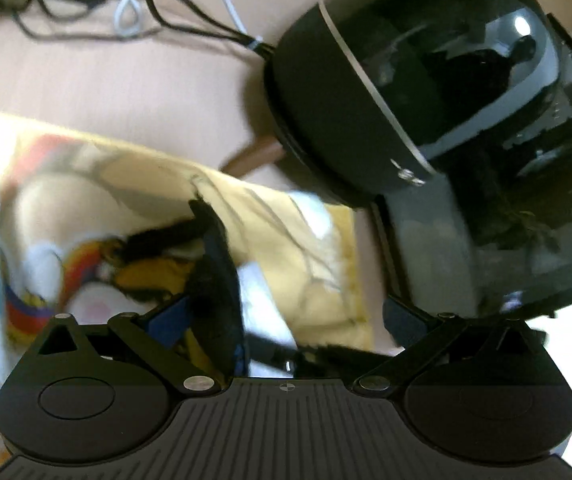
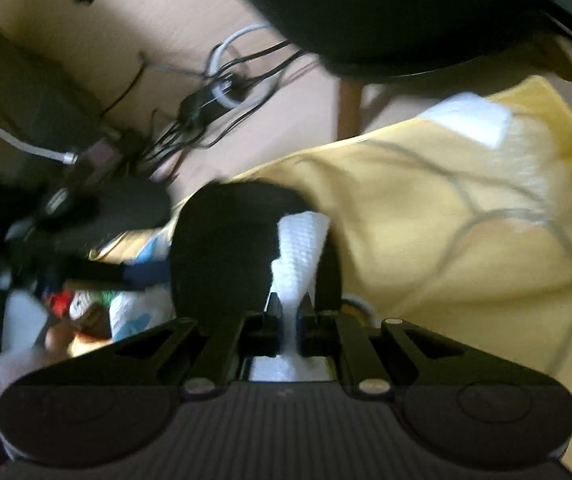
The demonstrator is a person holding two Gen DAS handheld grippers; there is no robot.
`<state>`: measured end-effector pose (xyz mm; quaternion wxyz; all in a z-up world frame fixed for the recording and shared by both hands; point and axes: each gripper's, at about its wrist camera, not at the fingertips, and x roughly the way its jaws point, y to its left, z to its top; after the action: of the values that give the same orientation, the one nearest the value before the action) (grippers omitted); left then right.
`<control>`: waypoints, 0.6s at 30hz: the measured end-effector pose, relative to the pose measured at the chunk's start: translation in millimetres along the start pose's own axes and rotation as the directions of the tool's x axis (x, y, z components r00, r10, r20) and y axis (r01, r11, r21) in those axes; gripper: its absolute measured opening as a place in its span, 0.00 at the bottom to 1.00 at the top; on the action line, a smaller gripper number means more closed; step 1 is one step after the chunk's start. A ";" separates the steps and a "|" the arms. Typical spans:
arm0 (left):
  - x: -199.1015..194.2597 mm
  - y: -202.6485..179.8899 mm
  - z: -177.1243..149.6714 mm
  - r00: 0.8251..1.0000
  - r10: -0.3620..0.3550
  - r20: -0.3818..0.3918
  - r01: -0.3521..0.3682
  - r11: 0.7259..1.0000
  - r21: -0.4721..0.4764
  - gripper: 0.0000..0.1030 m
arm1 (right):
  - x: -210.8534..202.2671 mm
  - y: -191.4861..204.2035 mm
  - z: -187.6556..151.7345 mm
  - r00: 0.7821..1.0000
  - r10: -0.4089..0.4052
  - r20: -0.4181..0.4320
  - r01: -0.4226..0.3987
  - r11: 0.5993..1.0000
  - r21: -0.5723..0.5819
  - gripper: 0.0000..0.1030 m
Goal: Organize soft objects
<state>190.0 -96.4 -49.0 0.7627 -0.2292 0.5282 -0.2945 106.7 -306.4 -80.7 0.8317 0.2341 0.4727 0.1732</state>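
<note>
Pinched between my right gripper [image 2: 286, 264] fingers is a fold of white cloth [image 2: 300, 240]; the yellow blanket [image 2: 426, 208] runs off toward two o'clock. My left gripper [image 1: 306, 280] stands apart, blanket at its ten o'clock, so right leads.

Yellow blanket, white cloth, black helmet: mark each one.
yellow blanket [image 2: 446, 216], right wrist view, open middle of the fabric
white cloth [image 2: 300, 248], right wrist view, strip pinched in the right tool
black helmet [image 1: 366, 92], left wrist view, matte shell beside the visor
</note>
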 end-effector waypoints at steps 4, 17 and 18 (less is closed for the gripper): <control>-4.9 5.8 -1.4 1.000 0.002 0.001 -0.002 1.000 -0.029 1.00 | -15.5 -0.7 5.6 0.994 -0.089 0.062 0.091 0.995 -0.031 0.08; 27.5 -52.5 -7.0 0.982 -0.132 -0.134 0.155 0.973 0.172 1.00 | -71.2 -48.2 17.6 0.945 -0.264 0.192 0.257 0.965 0.057 0.12; 31.1 -58.8 -11.1 0.975 -0.150 -0.166 0.182 0.963 0.197 1.00 | -68.6 -49.6 17.1 0.945 -0.270 0.184 0.264 0.963 0.059 0.12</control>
<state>175.8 -160.8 -34.8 0.7135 -0.1677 0.5284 -0.4285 91.0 -386.4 -52.2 0.8848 0.1975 0.4212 0.0279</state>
